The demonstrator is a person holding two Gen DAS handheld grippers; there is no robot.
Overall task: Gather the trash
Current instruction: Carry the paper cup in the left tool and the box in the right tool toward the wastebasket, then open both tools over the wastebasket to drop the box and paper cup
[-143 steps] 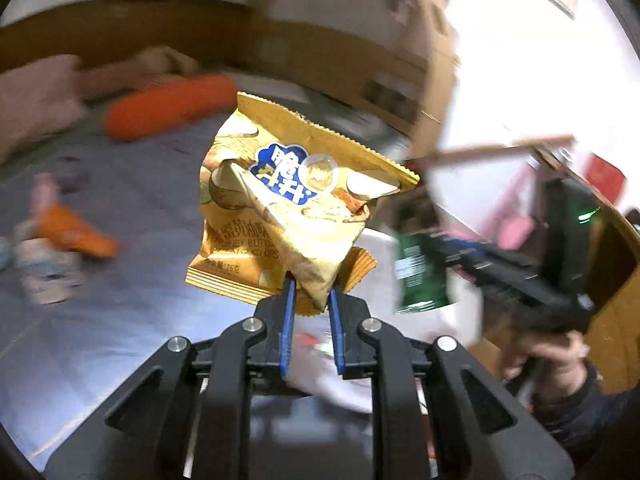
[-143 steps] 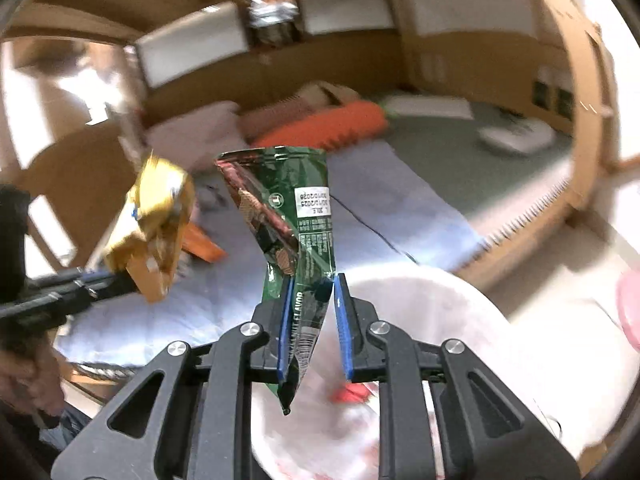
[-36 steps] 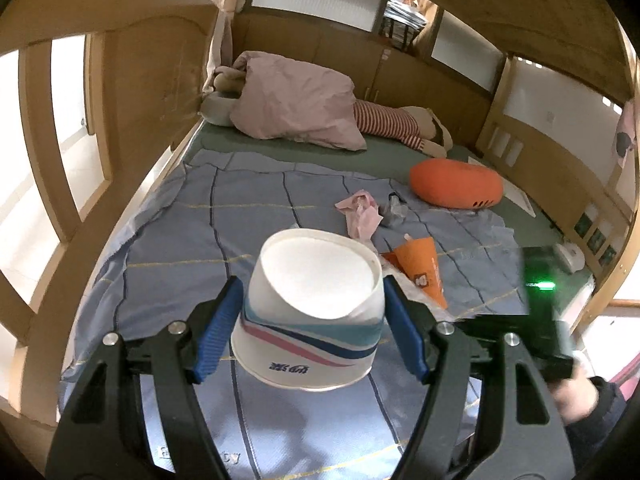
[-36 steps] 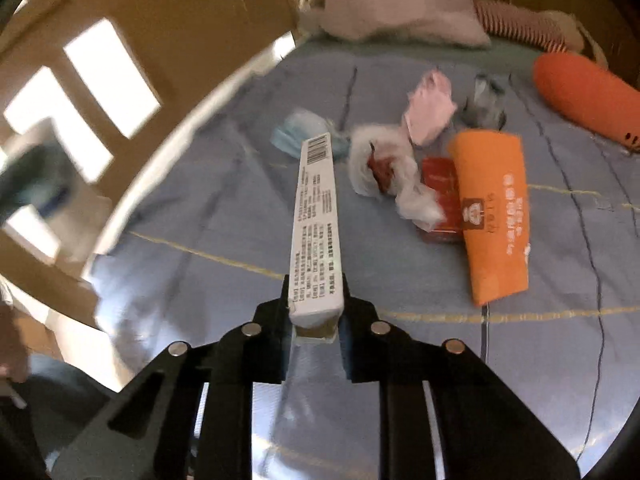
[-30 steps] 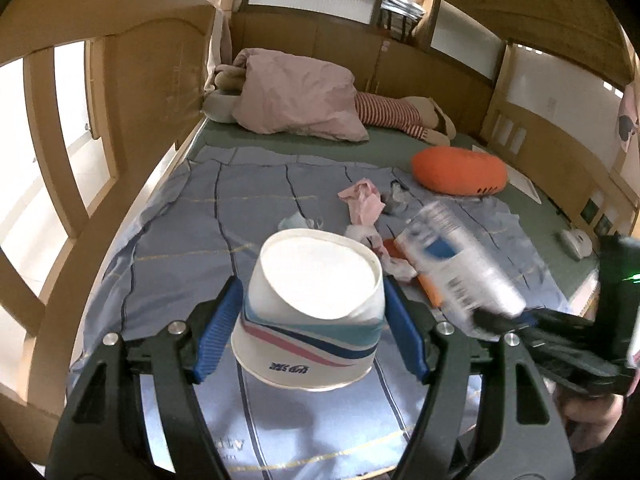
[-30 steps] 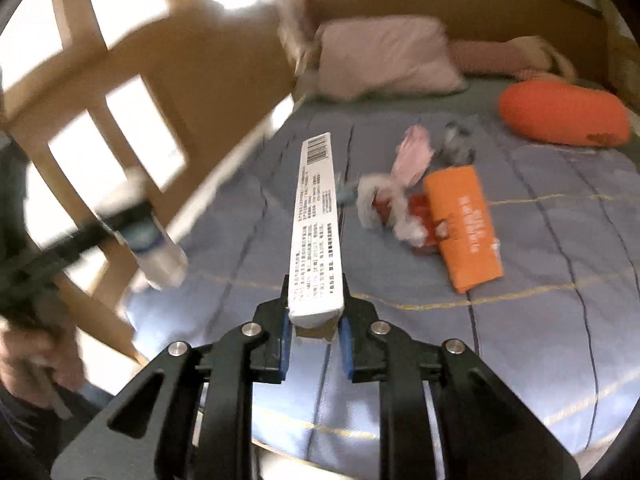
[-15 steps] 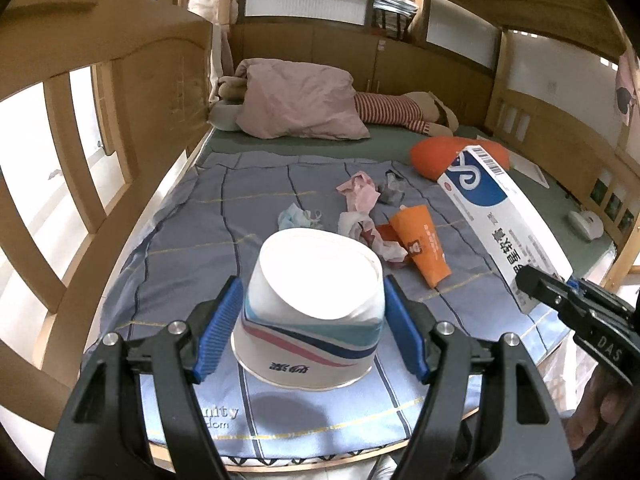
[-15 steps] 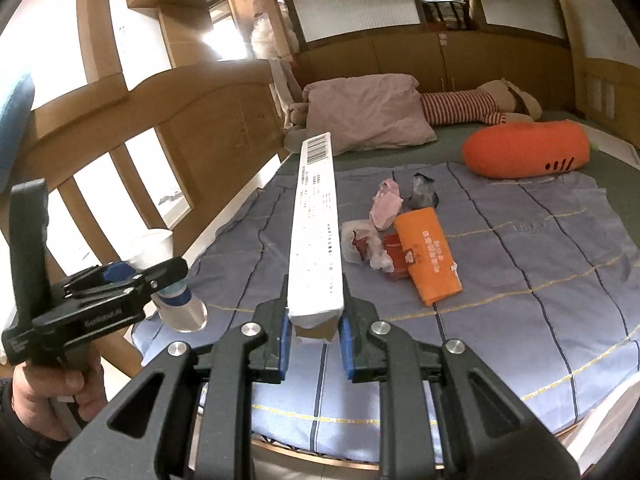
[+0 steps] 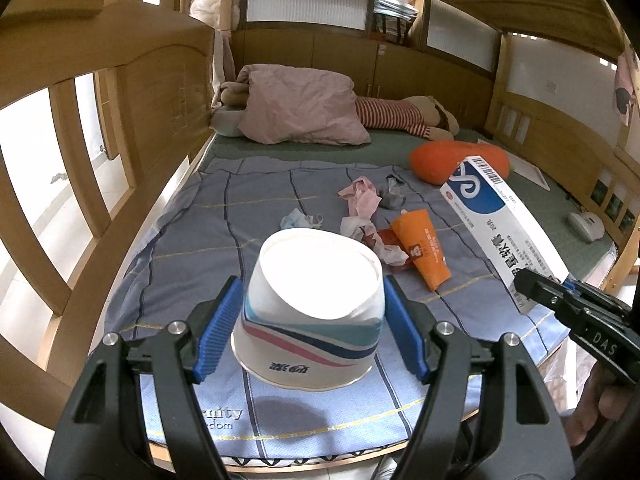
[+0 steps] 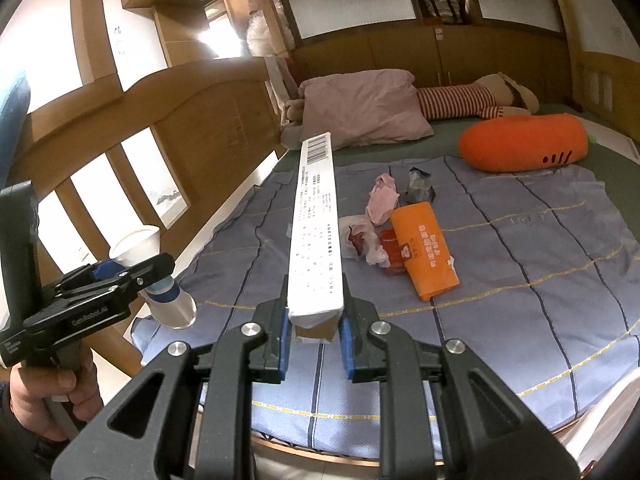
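A paper cup [image 9: 316, 300] with teal, blue and pink stripes sits between the blue pads of my left gripper [image 9: 310, 308], which is shut on its sides and holds it above the near end of the bed. My right gripper [image 10: 315, 308] is shut on one end of a long white medicine box [image 10: 316, 220]. The box sticks out forward and also shows at the right of the left wrist view [image 9: 496, 224]. On the blue sheet [image 9: 192, 248] lie an orange packet [image 9: 420, 248], a pink wrapper [image 9: 360, 200], a white tissue [image 9: 368, 236], a grey wrapper [image 9: 392, 196] and a blue mask [image 9: 300, 220].
A wooden side rail [image 9: 80, 184] runs along the bed's left side. At the far end lie a pink pillow [image 9: 300, 112], a striped plush toy [image 9: 392, 116] and an orange carrot cushion [image 10: 524, 142]. A hand [image 10: 52, 396] grips the left tool.
Since about five seconds ago the snack bags have left both grippers, which now hold the cup and the box. Over the last second both drew back from the bed, then held still.
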